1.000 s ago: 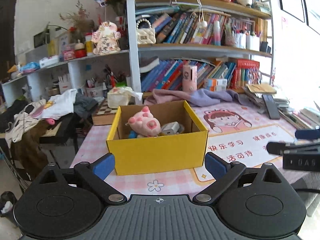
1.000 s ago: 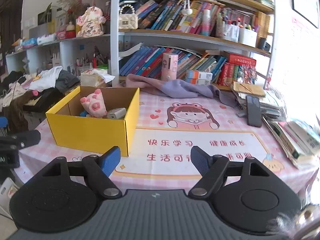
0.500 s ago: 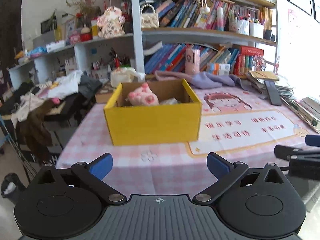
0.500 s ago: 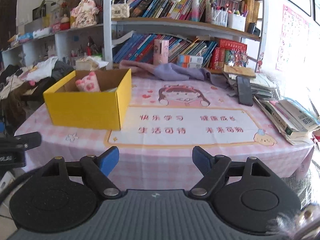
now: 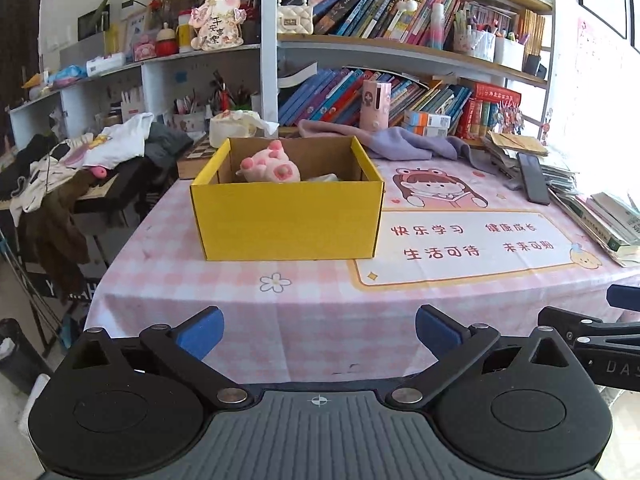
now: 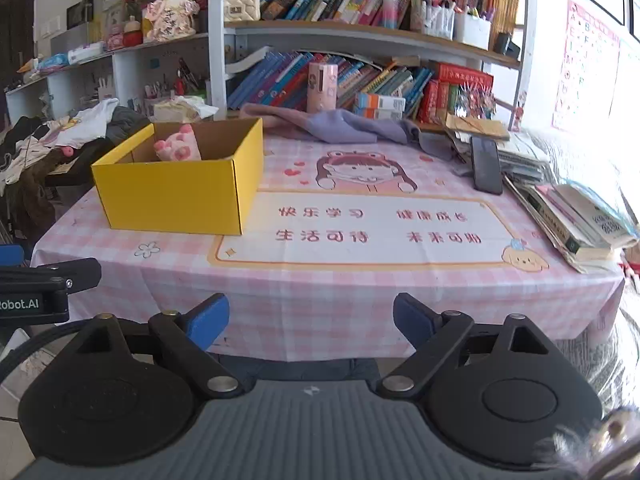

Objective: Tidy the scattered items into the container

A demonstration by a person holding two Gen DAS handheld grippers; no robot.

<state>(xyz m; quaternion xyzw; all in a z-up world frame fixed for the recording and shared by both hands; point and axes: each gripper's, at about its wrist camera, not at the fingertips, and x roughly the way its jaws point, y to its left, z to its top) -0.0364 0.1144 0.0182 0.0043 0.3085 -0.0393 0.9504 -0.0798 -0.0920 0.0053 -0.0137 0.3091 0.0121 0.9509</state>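
We held both tools back off the near edge of the table (image 5: 224, 280), and neither carried anything. The left gripper (image 5: 319, 330) stood wide, its two blue pads well apart with only tablecloth between them. The right gripper (image 6: 311, 318) was also wide and its jaws were opening further, nothing between them.

Ahead of the left fingers, a little left of their midline, sat the one yellow box (image 5: 288, 220); from the right gripper it lay ahead and well off to the left. Inside it we counted one pink plush toy (image 5: 270, 166) resting against the back wall, and beside that toy, to the right of it, at least one pale item (image 5: 324, 178) whose edge just cleared the front wall; we could not tell what it was or whether more lay under it.

We judged the tidying to be at or near its end. The open cloth around the box and across the printed mat (image 6: 360, 228) showed no loose item. What remained ahead and to the right of the fingers, one dark phone (image 6: 486, 164) on the stack of books (image 6: 572, 220) and one purple cloth (image 6: 340, 126) at the back, looked like room clutter, not scattered pieces.
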